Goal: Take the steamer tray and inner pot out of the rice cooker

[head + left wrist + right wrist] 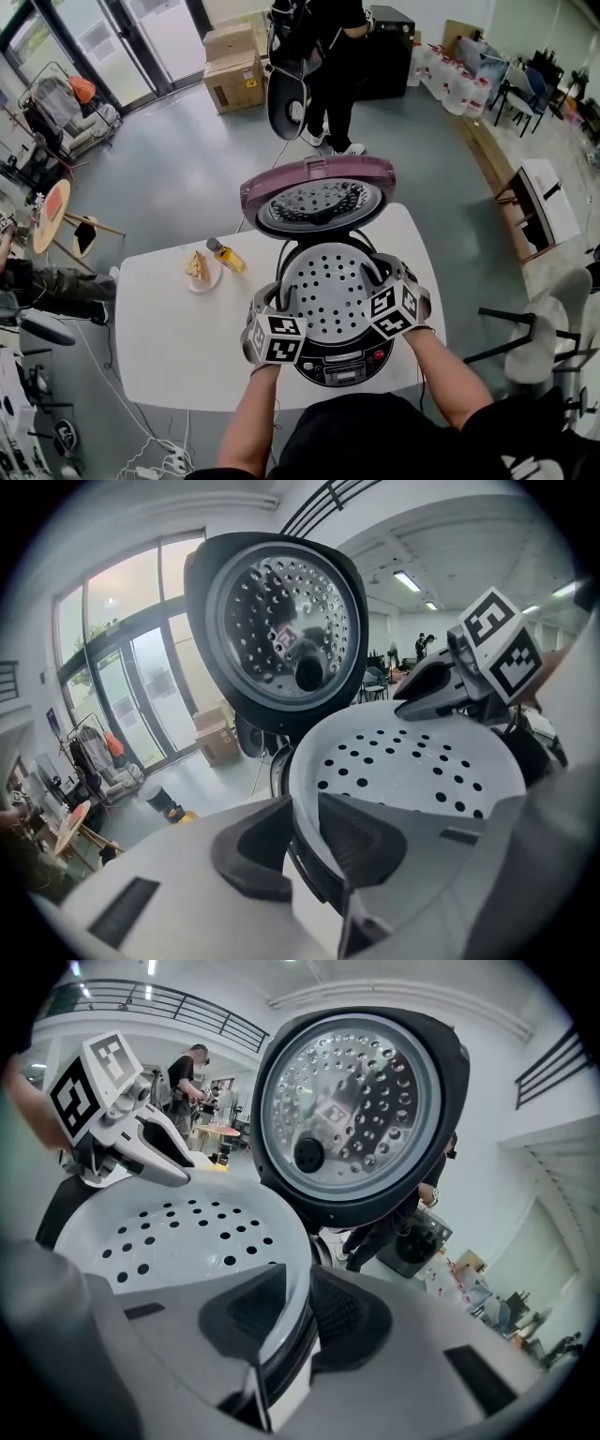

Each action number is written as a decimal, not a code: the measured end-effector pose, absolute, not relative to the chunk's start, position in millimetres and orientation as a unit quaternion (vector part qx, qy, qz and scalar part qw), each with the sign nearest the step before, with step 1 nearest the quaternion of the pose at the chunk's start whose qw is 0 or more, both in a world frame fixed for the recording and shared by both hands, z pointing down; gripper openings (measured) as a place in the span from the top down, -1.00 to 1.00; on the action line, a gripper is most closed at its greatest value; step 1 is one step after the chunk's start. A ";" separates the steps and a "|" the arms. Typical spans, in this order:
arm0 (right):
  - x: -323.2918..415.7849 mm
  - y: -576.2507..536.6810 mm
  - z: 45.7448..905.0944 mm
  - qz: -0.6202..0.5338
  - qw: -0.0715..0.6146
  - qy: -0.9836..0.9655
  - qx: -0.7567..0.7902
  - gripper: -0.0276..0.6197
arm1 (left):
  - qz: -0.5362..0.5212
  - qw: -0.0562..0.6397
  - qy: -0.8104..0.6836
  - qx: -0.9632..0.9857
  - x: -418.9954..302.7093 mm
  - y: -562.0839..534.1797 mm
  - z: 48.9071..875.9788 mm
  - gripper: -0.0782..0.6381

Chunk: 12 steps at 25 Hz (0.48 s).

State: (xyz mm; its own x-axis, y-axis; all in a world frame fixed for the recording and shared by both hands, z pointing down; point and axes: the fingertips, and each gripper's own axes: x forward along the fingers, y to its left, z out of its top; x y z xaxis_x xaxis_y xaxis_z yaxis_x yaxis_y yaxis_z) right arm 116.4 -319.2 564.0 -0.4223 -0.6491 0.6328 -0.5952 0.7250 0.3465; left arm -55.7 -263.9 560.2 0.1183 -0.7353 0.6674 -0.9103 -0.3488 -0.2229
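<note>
Left tool (300, 838) and right tool (298, 1312) were clamped on opposite rims of the steamer tray (328, 291) — first removal in hand — next probably needing a level upward lift

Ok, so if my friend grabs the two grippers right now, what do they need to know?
Left hand-held gripper: shut on the left rim of the steamer tray.
Right hand-held gripper: shut on the tray's right rim.
The steamer tray sits in the rice cooker on the table. The lid is up.
Inner pot: hidden under the tray.
Done: lid open, both grips set.
Left: lift the tray out, then the inner pot.
</note>
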 end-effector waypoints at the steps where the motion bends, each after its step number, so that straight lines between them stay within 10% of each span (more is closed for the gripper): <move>1: 116.0 -319.4 561.5 -0.036 0.389 -0.843 0.371 0.67 | 0.360 0.119 -0.558 0.738 -56.2 -264.2 557.8 0.54; 12: 116.4 -318.5 506.4 -0.070 0.348 -0.850 0.389 0.67 | 0.351 0.067 -0.575 0.736 -55.3 -262.8 499.2 0.54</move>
State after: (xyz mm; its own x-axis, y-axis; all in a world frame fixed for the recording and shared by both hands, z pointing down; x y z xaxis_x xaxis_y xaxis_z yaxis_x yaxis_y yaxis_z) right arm 116.4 -318.5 506.4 -0.4553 -0.7097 0.5376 -0.6129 0.6878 0.3889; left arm -55.3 -262.8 499.2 0.0936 -0.7994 0.5935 -0.8935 -0.3304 -0.3041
